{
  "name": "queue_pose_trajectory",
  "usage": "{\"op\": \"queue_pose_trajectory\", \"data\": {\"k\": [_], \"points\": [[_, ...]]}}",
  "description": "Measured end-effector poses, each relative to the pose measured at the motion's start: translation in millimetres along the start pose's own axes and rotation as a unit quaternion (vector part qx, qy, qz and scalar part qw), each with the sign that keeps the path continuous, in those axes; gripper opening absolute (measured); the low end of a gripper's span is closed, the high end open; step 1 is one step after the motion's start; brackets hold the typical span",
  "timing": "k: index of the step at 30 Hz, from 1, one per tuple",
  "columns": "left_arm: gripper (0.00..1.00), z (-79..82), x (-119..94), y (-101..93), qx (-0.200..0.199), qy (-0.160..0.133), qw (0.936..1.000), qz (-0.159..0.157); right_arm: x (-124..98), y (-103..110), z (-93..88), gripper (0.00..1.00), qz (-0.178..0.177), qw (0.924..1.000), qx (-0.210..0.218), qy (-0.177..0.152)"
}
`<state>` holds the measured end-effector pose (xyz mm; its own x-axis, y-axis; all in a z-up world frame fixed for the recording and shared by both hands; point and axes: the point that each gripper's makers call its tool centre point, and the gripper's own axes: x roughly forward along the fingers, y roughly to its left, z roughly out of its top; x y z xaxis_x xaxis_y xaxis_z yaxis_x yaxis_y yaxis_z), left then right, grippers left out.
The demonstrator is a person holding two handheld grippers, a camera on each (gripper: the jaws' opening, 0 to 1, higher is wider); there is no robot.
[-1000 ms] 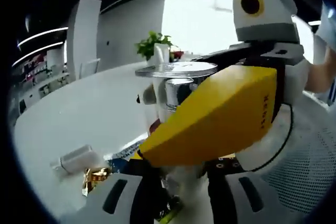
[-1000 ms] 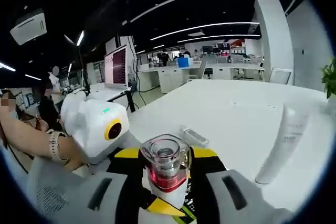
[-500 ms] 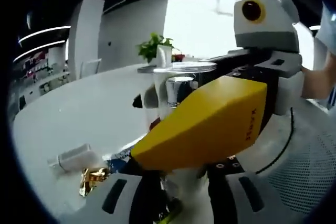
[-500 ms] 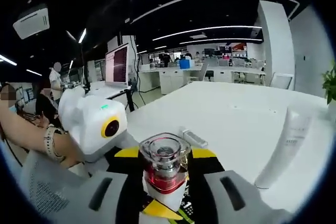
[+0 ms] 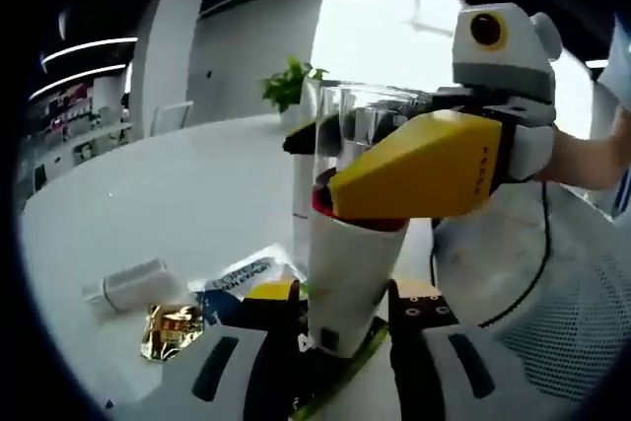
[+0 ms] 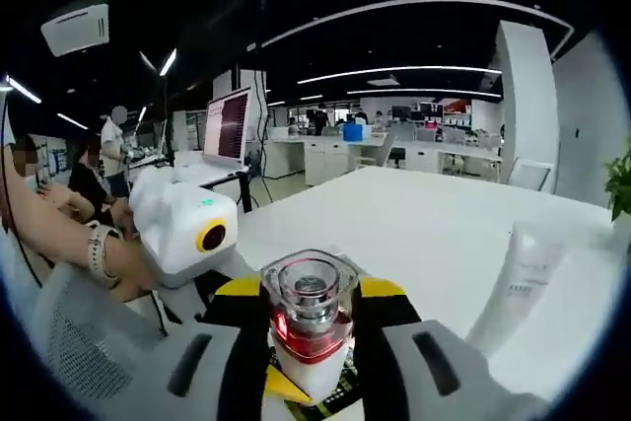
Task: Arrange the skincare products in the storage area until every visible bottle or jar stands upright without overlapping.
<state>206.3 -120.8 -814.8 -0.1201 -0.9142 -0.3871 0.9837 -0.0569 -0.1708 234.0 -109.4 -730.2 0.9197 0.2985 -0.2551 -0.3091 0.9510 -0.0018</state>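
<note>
The white bottle [image 5: 347, 278] with clear cap [image 6: 310, 288] stands between both tools above the table [image 5: 187, 194]. The right tool [image 6: 308, 342] is clamped on its red collar; the left tool [image 5: 340, 342] sits at its base, closure hard to tell. Risks: pulling the cap off, or setting it down tilted onto the near foil sachets [image 5: 173, 327]. The far-right white tube [image 6: 518, 278] stands well apart.
</note>
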Motion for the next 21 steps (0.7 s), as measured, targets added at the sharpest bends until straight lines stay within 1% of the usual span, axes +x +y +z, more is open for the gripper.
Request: {"op": "queue_pose_trajectory", "data": {"k": [6, 8, 11, 15, 21], "points": [[0.31, 1.1, -0.2, 0.1, 0.003, 0.000, 1.0000, 0.000, -18.6, -24.5, -2.1, 0.32, -0.018, 0.9998, -0.009, 0.008], [0.31, 0.9, -0.4, 0.5, 0.004, 0.002, 1.0000, 0.002, -26.1, -34.6, -2.3, 0.32, -0.025, 0.9997, -0.005, 0.005], [0.30, 1.7, -0.5, 0.7, 0.004, 0.001, 1.0000, 0.001, -34.5, -44.0, -2.8, 0.32, -0.029, 0.9996, -0.003, 0.004], [0.30, 3.8, -0.9, 0.6, 0.005, -0.003, 1.0000, 0.002, -47.0, -55.1, -6.7, 0.32, -0.034, 0.9991, -0.023, 0.015], [0.28, 3.1, -1.5, -0.2, 0.000, -0.002, 1.0000, 0.000, -65.5, -79.9, -11.5, 0.32, -0.047, 0.9984, -0.025, 0.019]]}}
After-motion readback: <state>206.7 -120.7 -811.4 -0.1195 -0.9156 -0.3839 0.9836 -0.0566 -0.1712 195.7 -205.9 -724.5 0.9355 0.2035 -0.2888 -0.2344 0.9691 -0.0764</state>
